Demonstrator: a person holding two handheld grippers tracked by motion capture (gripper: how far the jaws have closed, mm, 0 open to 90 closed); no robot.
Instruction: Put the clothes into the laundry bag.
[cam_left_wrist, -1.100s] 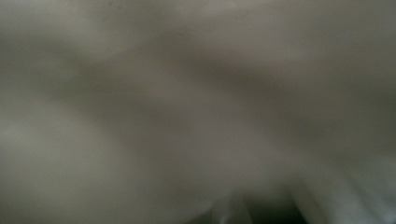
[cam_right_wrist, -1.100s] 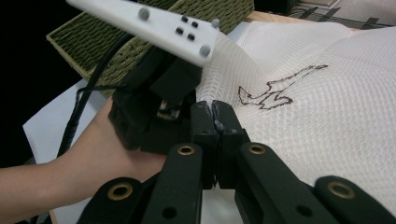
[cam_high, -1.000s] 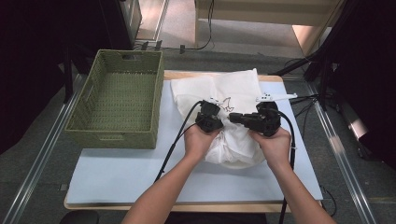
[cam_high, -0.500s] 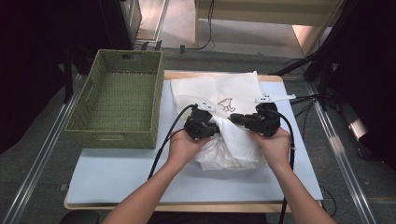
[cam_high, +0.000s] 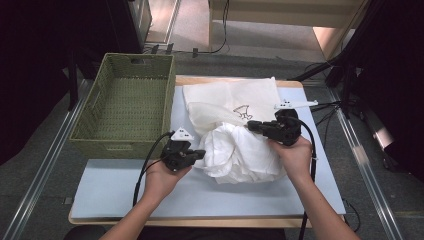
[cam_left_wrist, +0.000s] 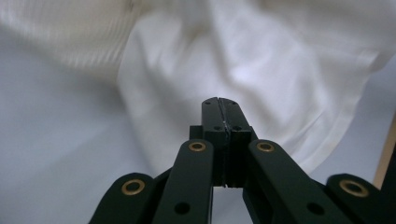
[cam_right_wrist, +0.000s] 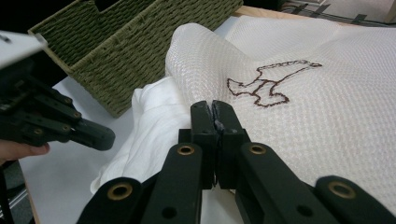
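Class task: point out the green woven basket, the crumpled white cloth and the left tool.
Green woven basket (cam_high: 120, 147), high view, near wall.
Crumpled white cloth (cam_high: 245, 152), high view, bunched middle.
Left tool (cam_high: 200, 154), high view, jaw tips.

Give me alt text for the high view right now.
Two hands hold shut tools at a crumpled white cloth on a pale table mat: left tool at its left edge, right tool on top. A green wicker basket sits to the left.
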